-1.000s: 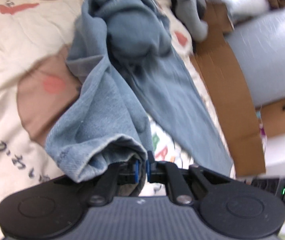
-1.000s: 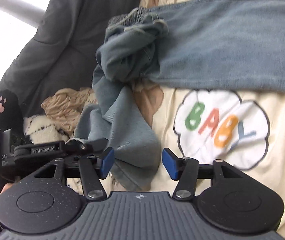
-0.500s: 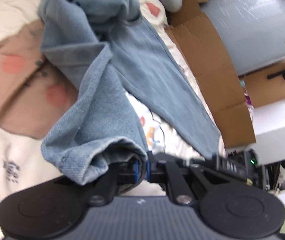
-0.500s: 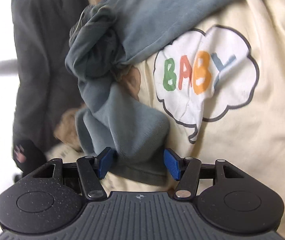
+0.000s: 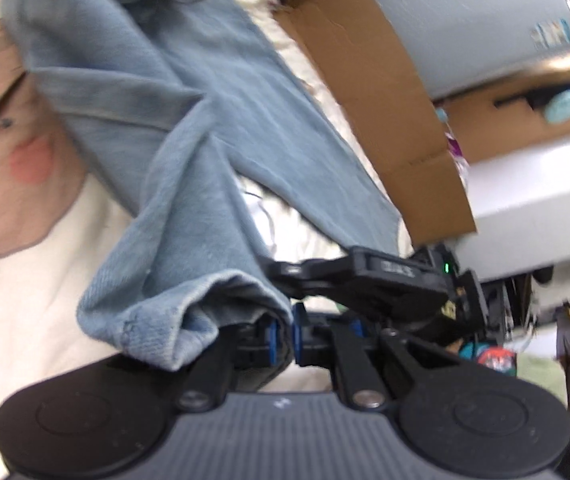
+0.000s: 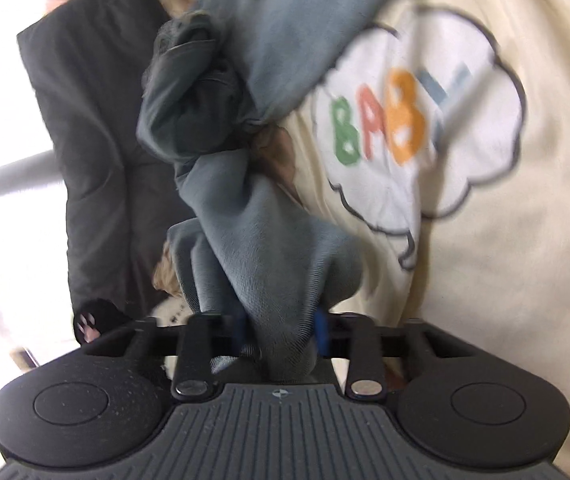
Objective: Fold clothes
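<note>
The right gripper (image 6: 281, 330) has just been closing, and its jaws, spread either side of a trouser-leg end half a second ago, now pinch that bunched hem of the blue jeans (image 6: 257, 248). The left gripper (image 5: 283, 334) remains pressed together on the other leg's hem. The jeans (image 5: 173, 128) lie crumpled on the cream bedspread (image 6: 505, 260), just left of its "BABY" cloud print (image 6: 417, 128) in the right wrist view; with both hems held, the garment can probably be pulled straight for folding.
</note>
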